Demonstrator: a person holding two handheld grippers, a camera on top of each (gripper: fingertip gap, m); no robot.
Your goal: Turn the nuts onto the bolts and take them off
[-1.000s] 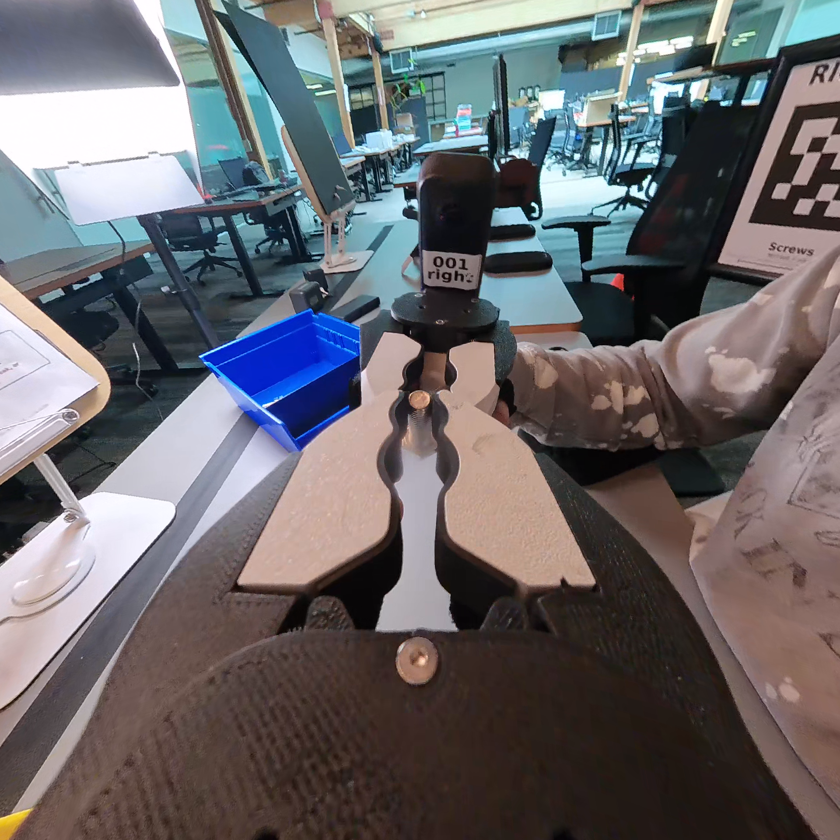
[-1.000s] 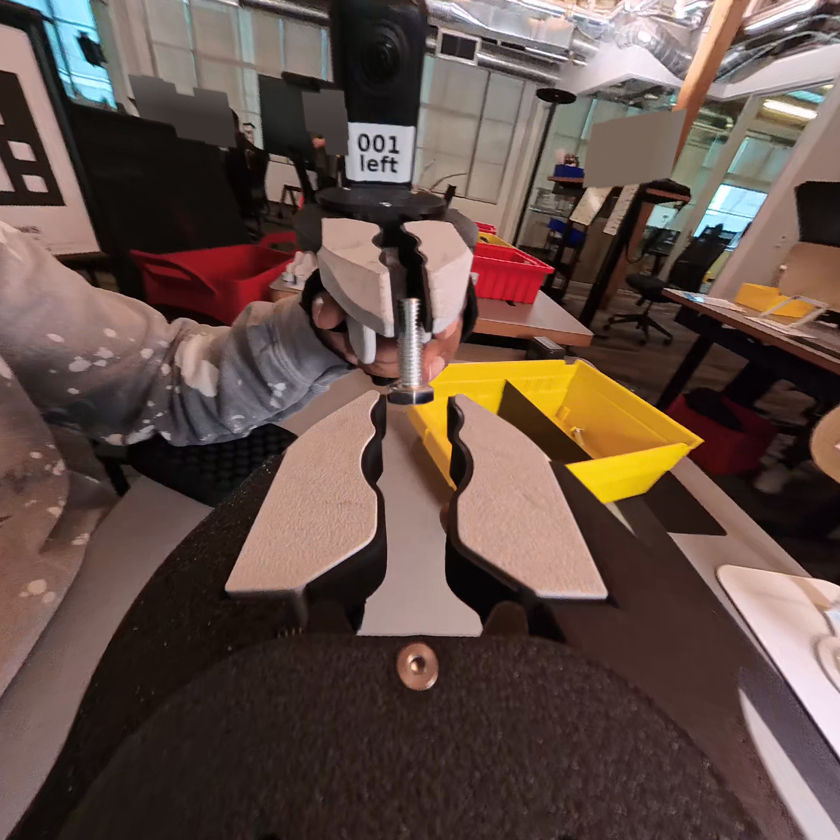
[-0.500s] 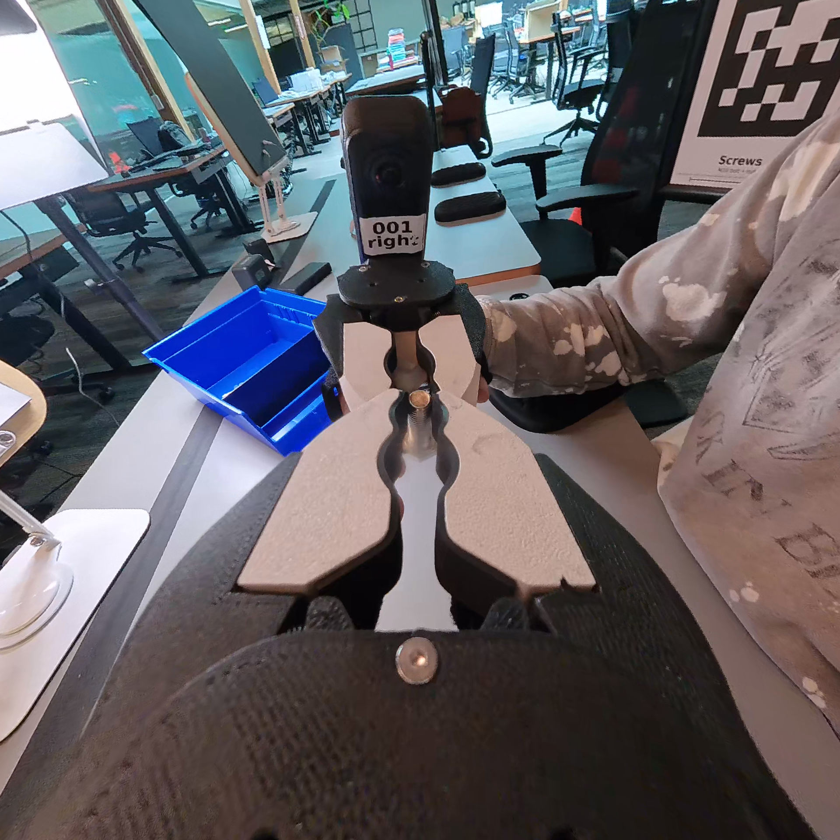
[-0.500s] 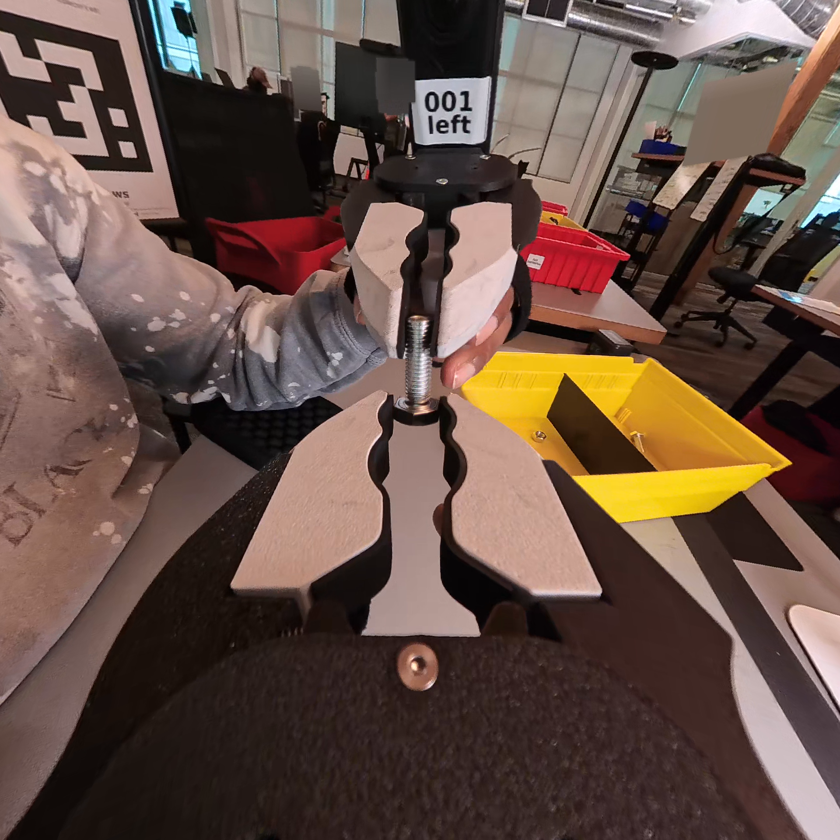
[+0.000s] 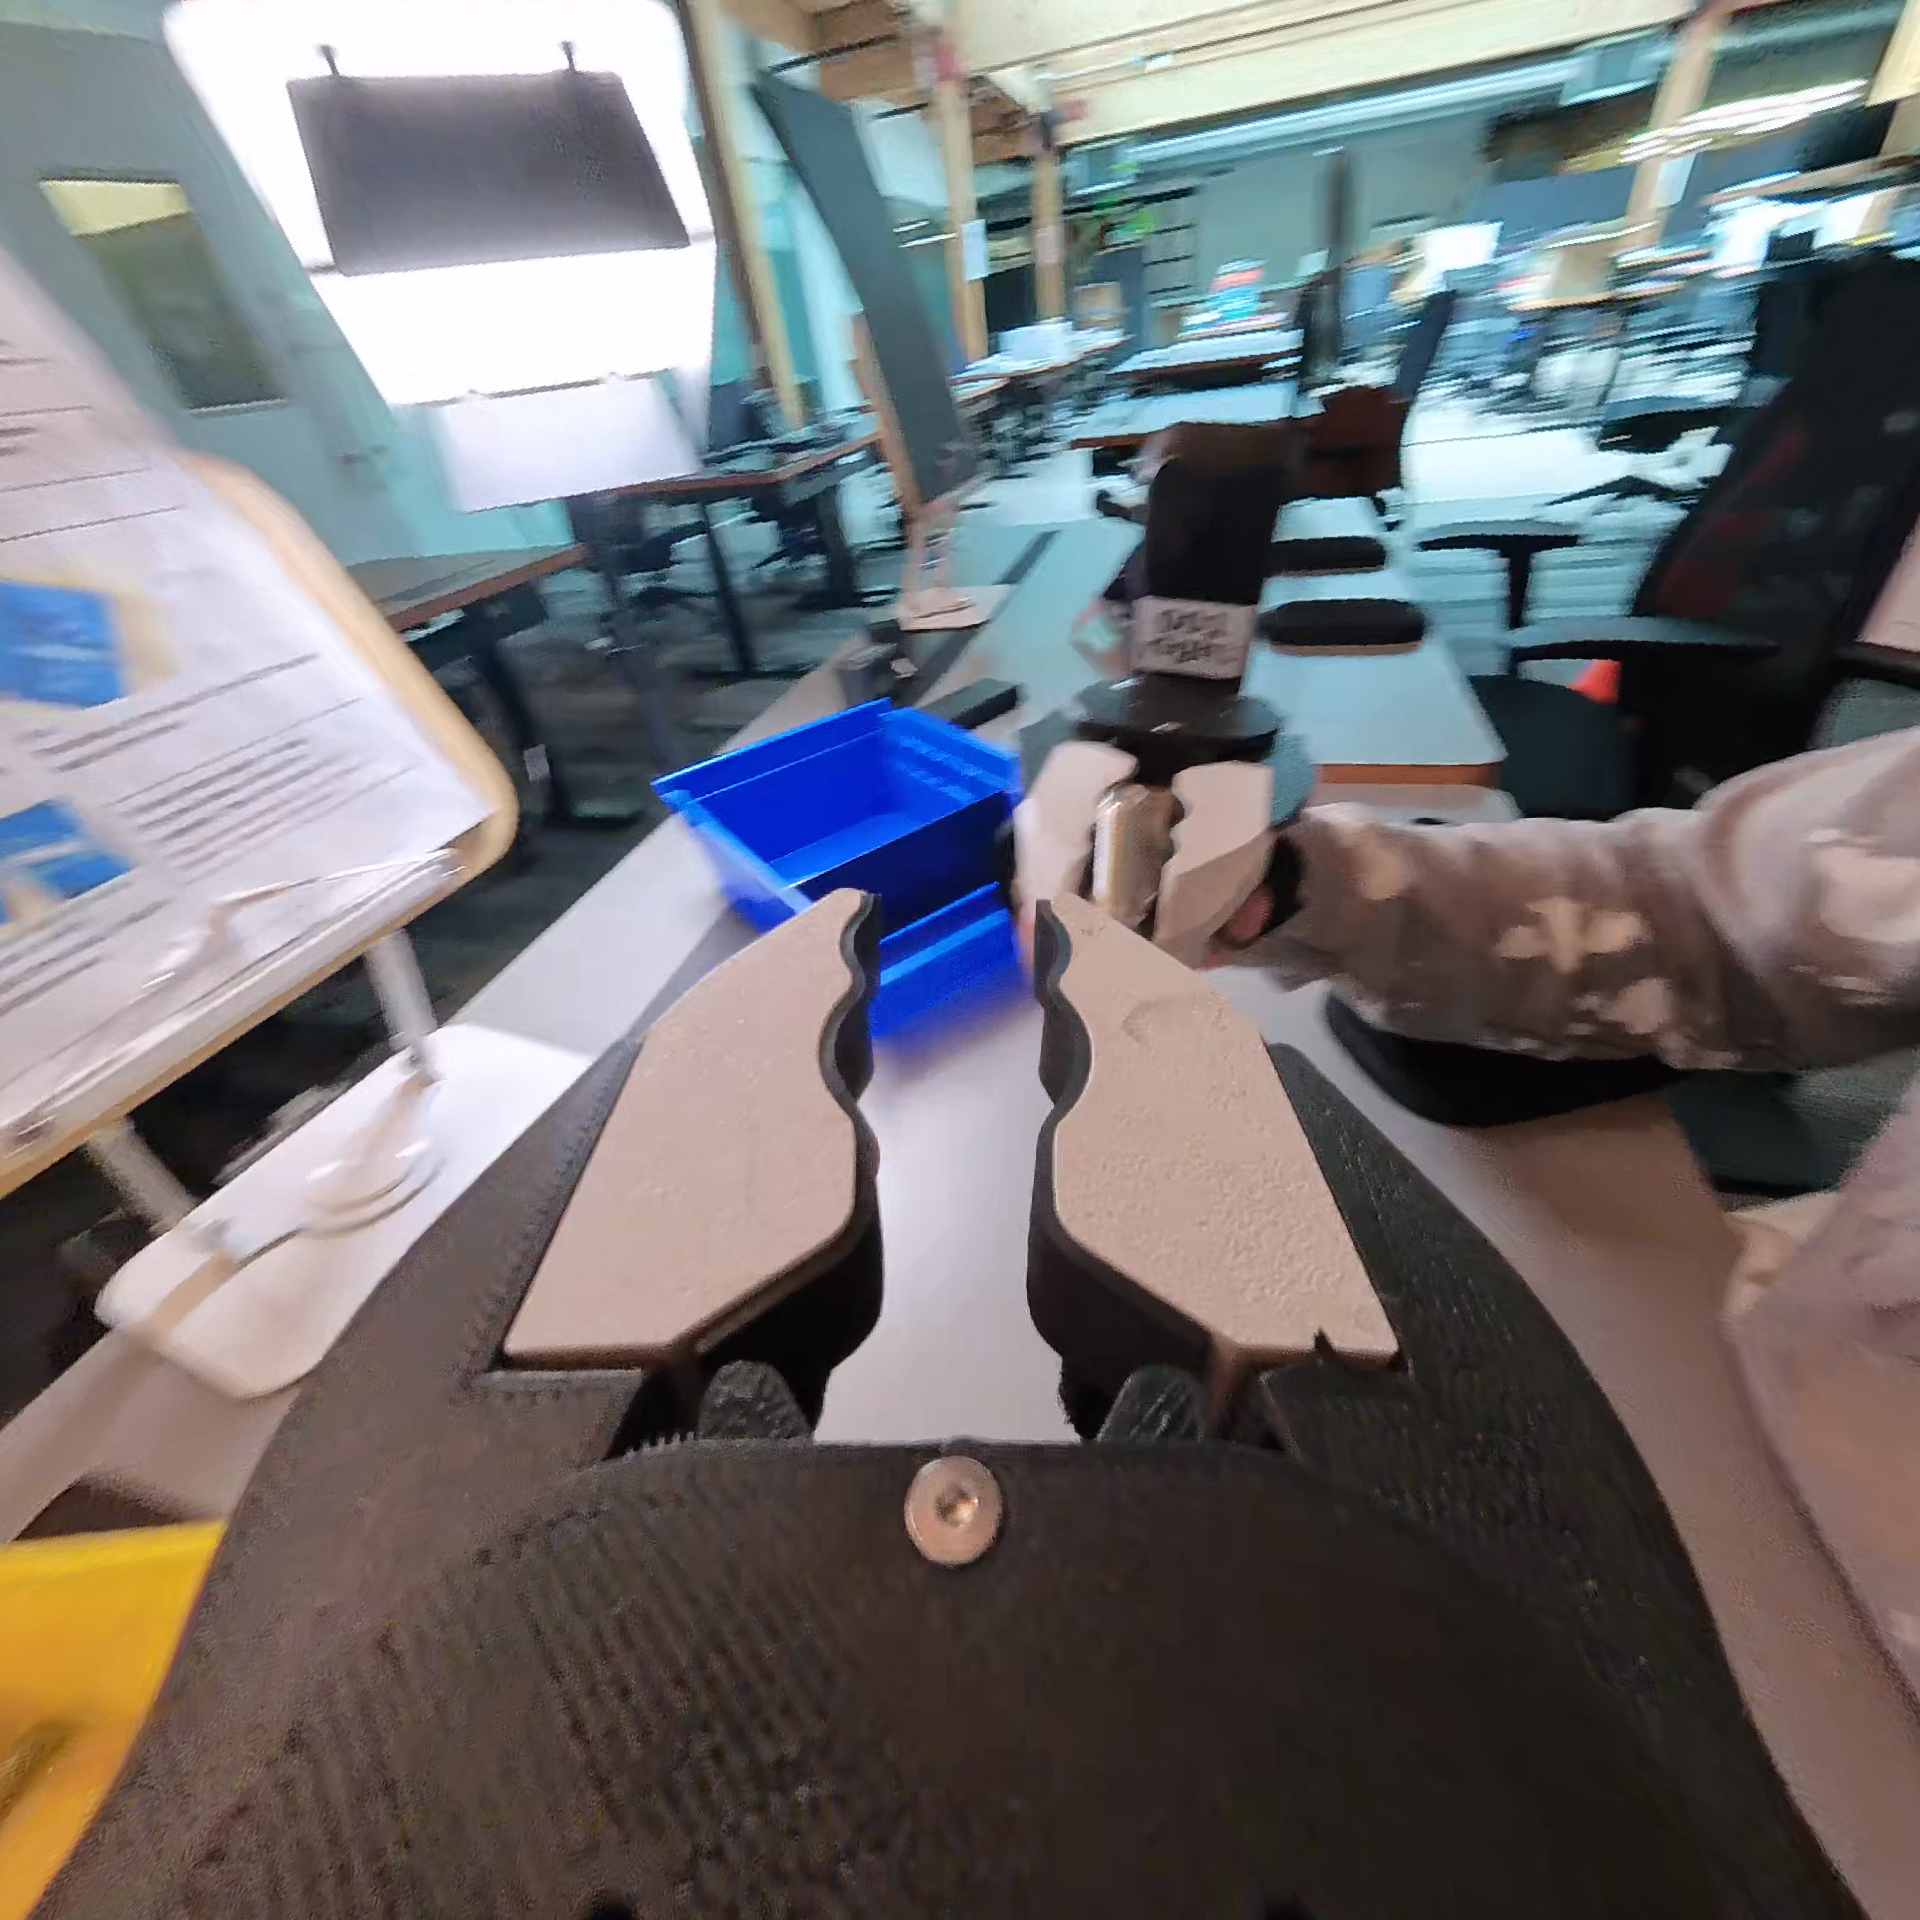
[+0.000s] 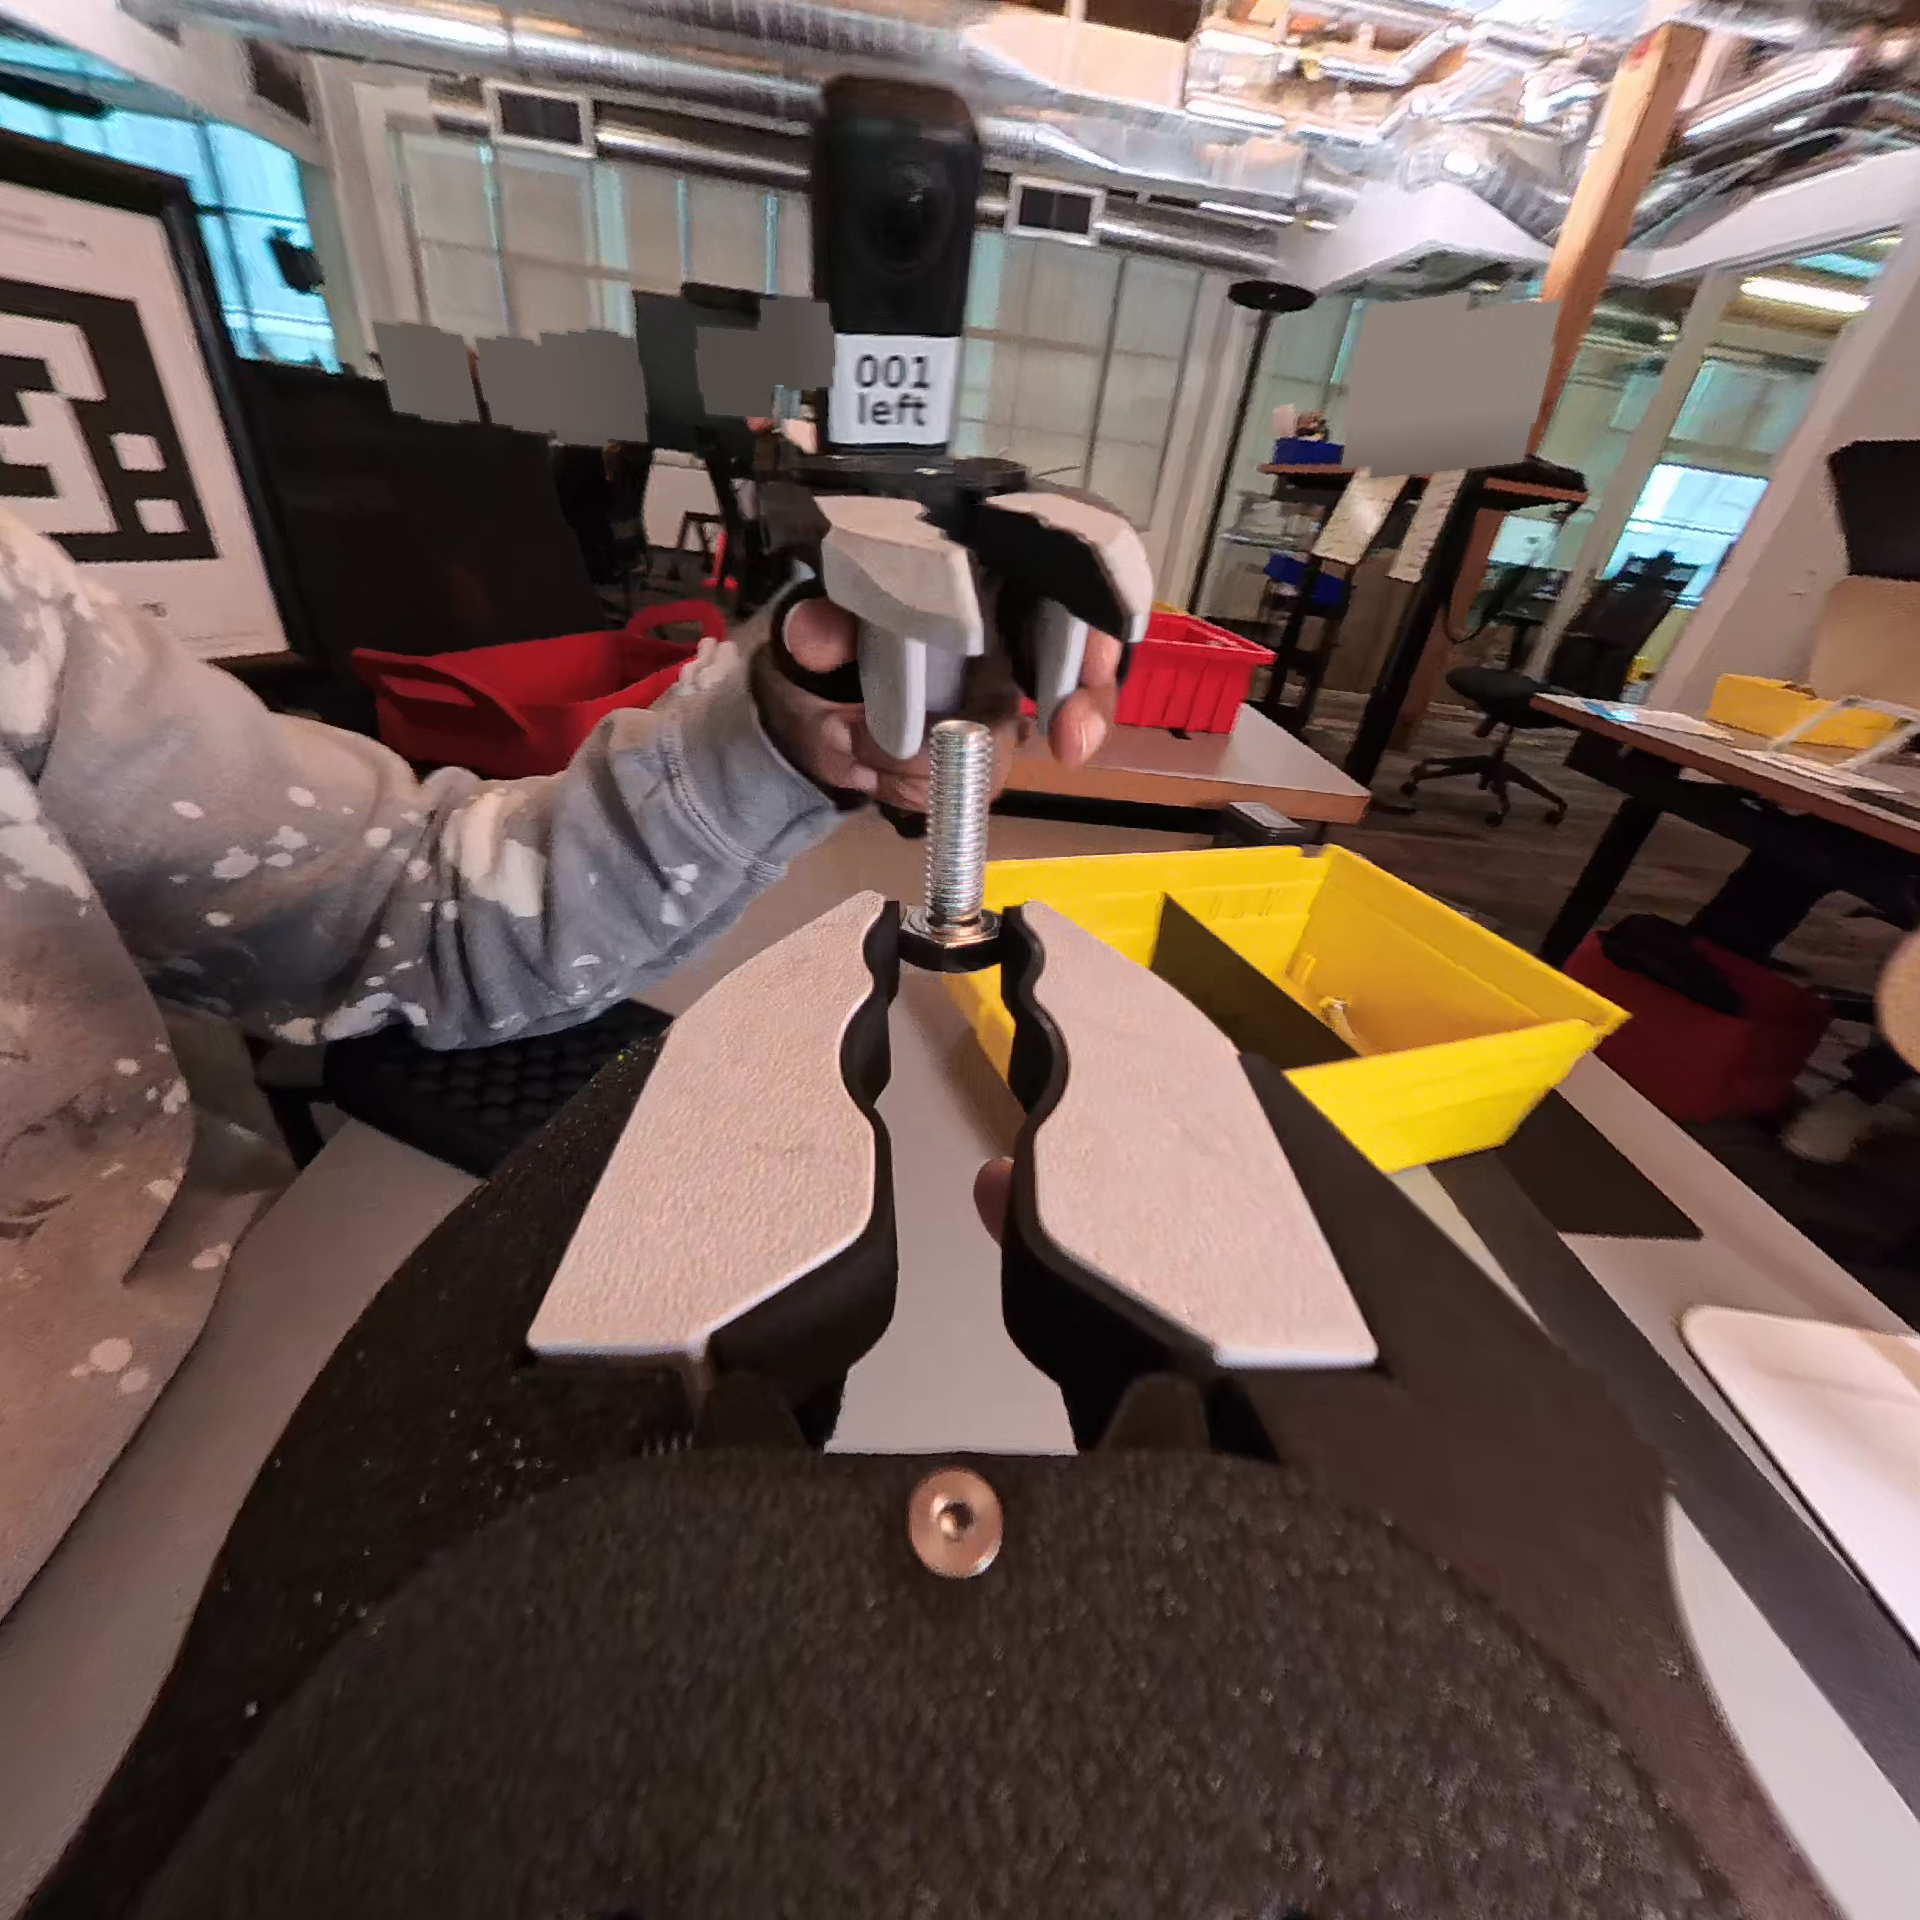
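Bolt point(image 6: 958, 821) and nut point(image 6: 948, 943) sit at the tips of the right gripper point(image 6: 948, 940); its jaws stand narrow, pinched on the dark nut at the bolt's lower end, and the threaded shaft rises upright and bare above them; whether the nut is threaded on or merely seated there is hard to make out; the left wrist view is smeared by motion, so the bolt point(image 5: 1124, 852) reads there only as a pale metal cylinder between the right gripper's point(image 5: 1132, 914) jaws, the nut hidden; the left gripper point(image 5: 951, 914) holds nothing, its jaws parted to a middling gap over the grey table point(image 5: 935, 1195); in the right wrist view the left gripper point(image 6: 982, 717) hangs just above the bolt's top, apart from it, fingers pointing down, a hand point(image 6: 831, 707) wrapped behind it and a speckled grey sleeve point(image 6: 416, 862) reaching in from the left; a yellow bin point(image 6: 1455, 1081) with a black divider lies beyond the right gripper; a blue bin point(image 5: 862, 821) lies ahead of the left one.
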